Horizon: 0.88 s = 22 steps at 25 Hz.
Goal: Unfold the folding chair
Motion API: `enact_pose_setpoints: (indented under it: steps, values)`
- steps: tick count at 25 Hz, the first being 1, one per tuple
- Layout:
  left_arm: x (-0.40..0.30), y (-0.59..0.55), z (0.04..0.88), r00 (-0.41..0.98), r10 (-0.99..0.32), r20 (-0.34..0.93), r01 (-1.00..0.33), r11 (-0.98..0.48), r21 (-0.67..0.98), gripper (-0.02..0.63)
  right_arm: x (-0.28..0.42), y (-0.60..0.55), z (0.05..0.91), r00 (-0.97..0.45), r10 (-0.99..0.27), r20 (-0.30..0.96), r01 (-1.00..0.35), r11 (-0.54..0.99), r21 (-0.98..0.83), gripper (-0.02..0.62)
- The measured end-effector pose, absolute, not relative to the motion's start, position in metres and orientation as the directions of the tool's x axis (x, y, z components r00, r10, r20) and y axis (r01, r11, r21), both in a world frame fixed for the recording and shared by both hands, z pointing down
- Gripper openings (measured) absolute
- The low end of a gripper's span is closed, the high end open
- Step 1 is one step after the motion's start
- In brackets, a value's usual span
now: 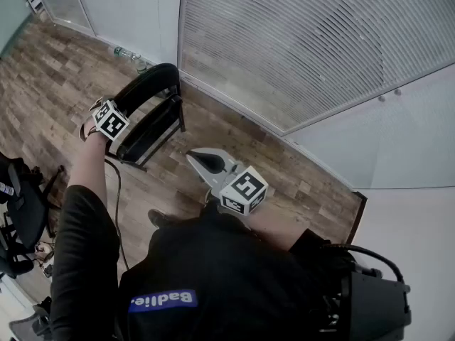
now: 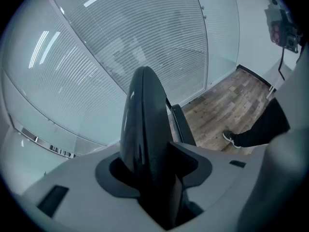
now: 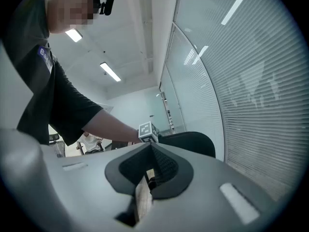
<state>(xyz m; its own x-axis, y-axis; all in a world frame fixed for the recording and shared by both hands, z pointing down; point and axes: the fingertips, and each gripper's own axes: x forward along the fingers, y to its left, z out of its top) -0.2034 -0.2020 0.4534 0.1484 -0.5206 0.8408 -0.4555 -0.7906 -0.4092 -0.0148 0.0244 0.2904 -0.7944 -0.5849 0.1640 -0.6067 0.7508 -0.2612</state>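
One folding chair clamped in the left hand-held gripper; right hand-held gripper closed, empty

Black short-sleeved shirt, blue chest patch with white lettering, pale grey left gripper and right gripper each bearing a black-and-white marker cube, thin black cable, dark shoe
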Motion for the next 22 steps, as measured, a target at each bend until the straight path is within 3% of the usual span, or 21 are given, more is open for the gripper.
enact_pose_setpoints:
  steps: [22]
  values:
    - [-0.201,-0.207,0.456,0.146,-0.525,0.839,-0.453,-0.789,-0.415,0.181,-0.008,0.014,0.306,-0.782,-0.601,0.166,-0.621,0.722,-0.306,0.003]
